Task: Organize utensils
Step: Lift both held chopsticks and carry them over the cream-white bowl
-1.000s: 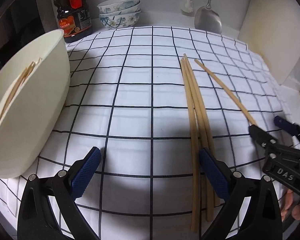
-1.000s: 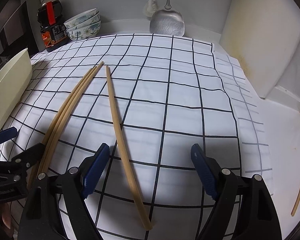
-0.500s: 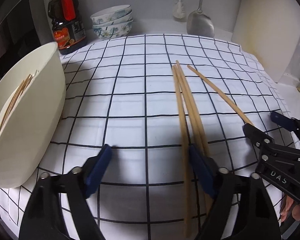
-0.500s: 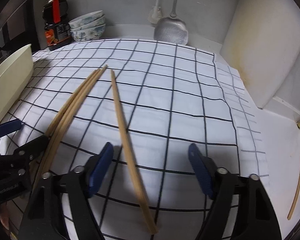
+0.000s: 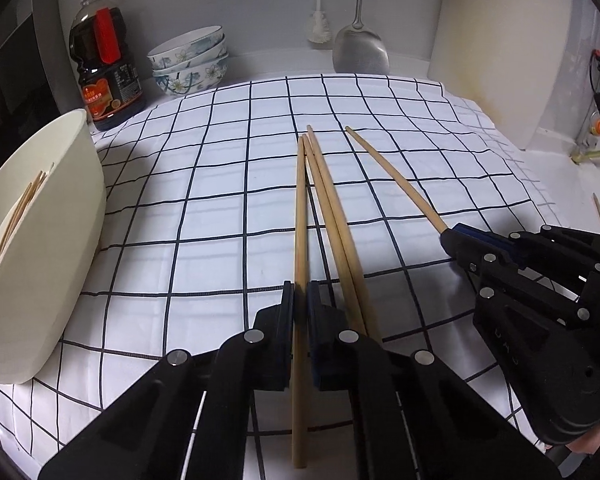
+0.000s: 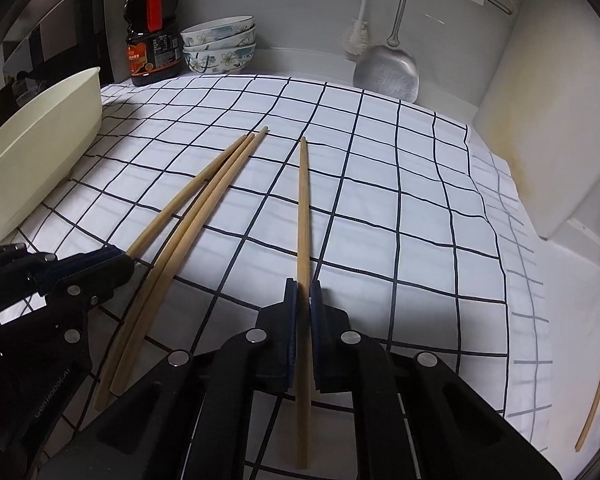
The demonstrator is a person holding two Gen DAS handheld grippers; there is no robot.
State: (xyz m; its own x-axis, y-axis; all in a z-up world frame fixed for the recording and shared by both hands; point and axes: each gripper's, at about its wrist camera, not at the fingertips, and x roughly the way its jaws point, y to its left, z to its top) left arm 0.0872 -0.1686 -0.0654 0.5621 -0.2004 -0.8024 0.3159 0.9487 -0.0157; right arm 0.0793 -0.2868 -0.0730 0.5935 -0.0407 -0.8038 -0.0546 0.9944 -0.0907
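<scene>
Several wooden chopsticks lie on the checked cloth (image 5: 220, 200). My left gripper (image 5: 300, 296) is closing onto the leftmost chopstick (image 5: 300, 208), its blue pads pressing on it near the thick end. Two more chopsticks (image 5: 332, 216) lie loose just right of it. My right gripper (image 6: 303, 292) is closing onto a separate single chopstick (image 6: 302, 208), pads pressing on it. Each gripper shows in the other's view: the right gripper (image 5: 446, 236) and the left gripper (image 6: 128, 258). A cream tub (image 5: 40, 280) at the left holds more chopsticks (image 5: 20, 208).
At the back stand a soy sauce bottle (image 5: 104, 72), stacked floral bowls (image 5: 190, 60), a hanging steel spatula (image 5: 360, 52) and a brush (image 5: 320, 28). A pale board (image 6: 548, 128) leans at the right. One stray chopstick (image 6: 594, 388) lies on the bare counter beyond the cloth.
Both grippers went from wide open to shut, each pinching one chopstick. The left one's chopstick now stands apart from the other two.
</scene>
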